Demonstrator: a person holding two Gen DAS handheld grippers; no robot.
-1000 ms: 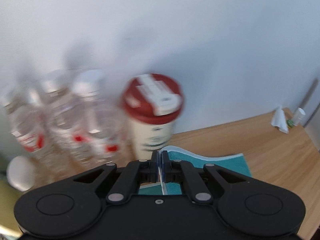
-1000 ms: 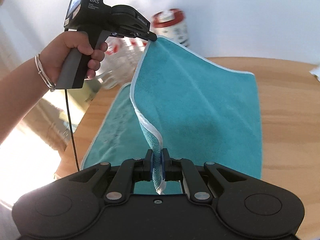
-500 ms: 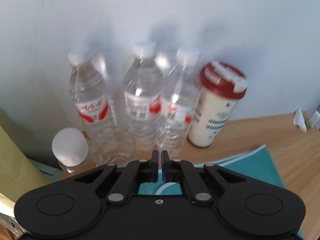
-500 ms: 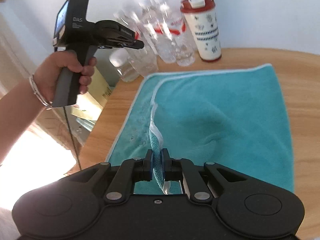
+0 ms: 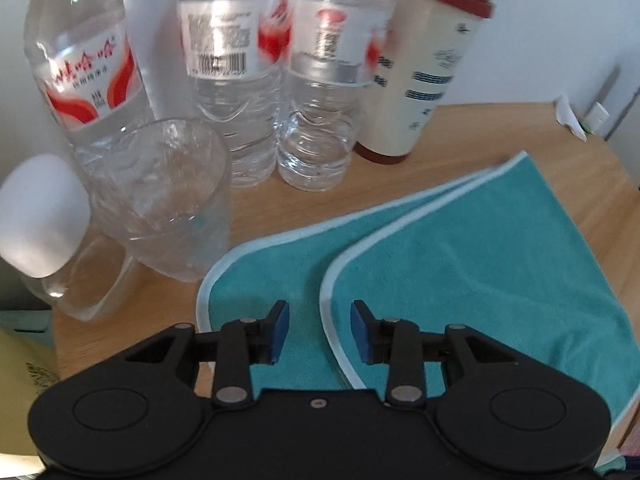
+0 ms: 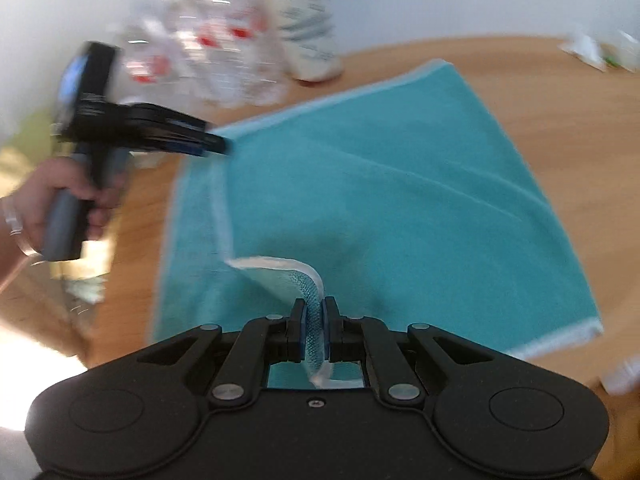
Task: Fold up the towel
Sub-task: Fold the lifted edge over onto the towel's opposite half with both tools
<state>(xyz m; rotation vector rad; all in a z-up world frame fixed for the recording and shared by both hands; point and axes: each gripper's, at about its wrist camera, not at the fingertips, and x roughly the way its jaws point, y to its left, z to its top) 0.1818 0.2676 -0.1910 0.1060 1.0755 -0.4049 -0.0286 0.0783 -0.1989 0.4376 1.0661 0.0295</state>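
So the tabletop (image 5: pixel 460 136) has the teal towel (image 6: pixel 380 184) lying across it, doubled over: the top layer's white edge sits a bit inside the bottom layer's, so the fold isn't lined up dead even. Compared with a second ago, when both hands held that edge up in the air, it's down flat now and my left fingers (image 5: pixel 319 332) have let go; they're spread wide and empty, hovering right over the upper hem. My right fingers (image 6: pixel 315 330) are pinched tight on the near corner, which curls up off the cloth. Behind it stand the water bottles (image 5: pixel 236 80), the red-lidded cup (image 5: pixel 432 68) and a glass (image 5: pixel 172 200). I reckon one fold's basically landed.
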